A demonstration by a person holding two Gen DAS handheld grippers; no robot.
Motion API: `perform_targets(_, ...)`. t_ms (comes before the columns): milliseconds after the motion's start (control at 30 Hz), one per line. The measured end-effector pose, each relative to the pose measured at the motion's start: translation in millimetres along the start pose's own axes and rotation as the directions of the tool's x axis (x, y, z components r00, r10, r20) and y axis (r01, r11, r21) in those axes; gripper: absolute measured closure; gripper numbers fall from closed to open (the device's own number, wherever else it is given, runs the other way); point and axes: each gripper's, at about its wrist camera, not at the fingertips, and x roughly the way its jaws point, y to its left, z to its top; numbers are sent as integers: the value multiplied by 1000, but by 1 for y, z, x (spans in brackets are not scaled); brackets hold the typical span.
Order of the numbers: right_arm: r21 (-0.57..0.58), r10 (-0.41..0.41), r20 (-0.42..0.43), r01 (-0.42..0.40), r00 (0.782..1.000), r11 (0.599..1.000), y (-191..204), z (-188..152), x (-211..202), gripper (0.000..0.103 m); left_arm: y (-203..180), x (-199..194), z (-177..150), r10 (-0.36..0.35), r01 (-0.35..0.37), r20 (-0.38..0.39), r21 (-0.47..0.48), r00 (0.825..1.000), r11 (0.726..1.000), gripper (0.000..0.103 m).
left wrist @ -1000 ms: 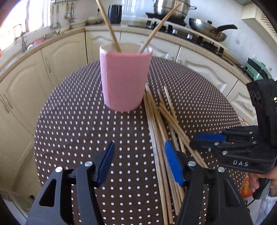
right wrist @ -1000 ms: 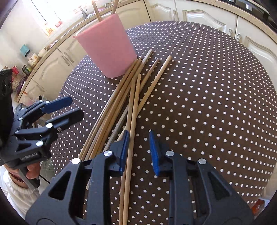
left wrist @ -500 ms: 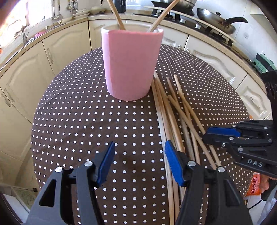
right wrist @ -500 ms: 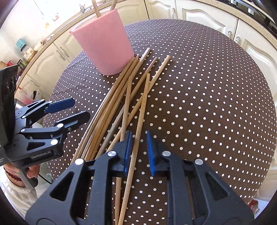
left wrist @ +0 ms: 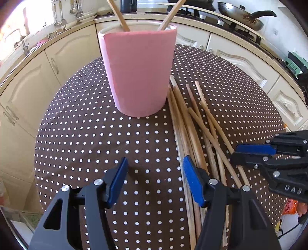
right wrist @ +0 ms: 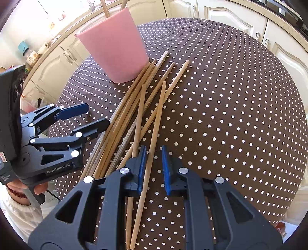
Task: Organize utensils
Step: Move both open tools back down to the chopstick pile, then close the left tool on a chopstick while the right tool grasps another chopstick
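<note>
"GenRobot.AI" marks the left gripper (right wrist: 84, 120), fingers spread empty; right gripper (right wrist: 153, 163) straddles one chopstick (right wrist: 154, 138), fingers unclosed, lower centre.

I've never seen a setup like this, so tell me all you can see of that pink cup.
The pink cup is a matte, plain tumbler, wider at the rim, standing upright on the dotted tablecloth. Two wooden chopsticks lean out of it. The loose chopsticks lie beside its base, the nearest seemingly touching it. Neither gripper touches it.
</note>
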Motion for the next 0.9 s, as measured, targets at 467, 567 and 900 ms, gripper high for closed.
perform_targets(467,-23,-10,-52,9,999,1000,8,12,5,87,-39,14,23,59,-52,-87,78,994,996,43)
perform_targets(567,-28,-17,-57,15,998,999,8,11,5,87,-45,15,24,91,-84,-64,101,994,991,43)
perform_targets(900,-6,5,-88,-6,996,1000,-2,17,5,95,-47,23,37,17,-14,-73,45,997,999,97)
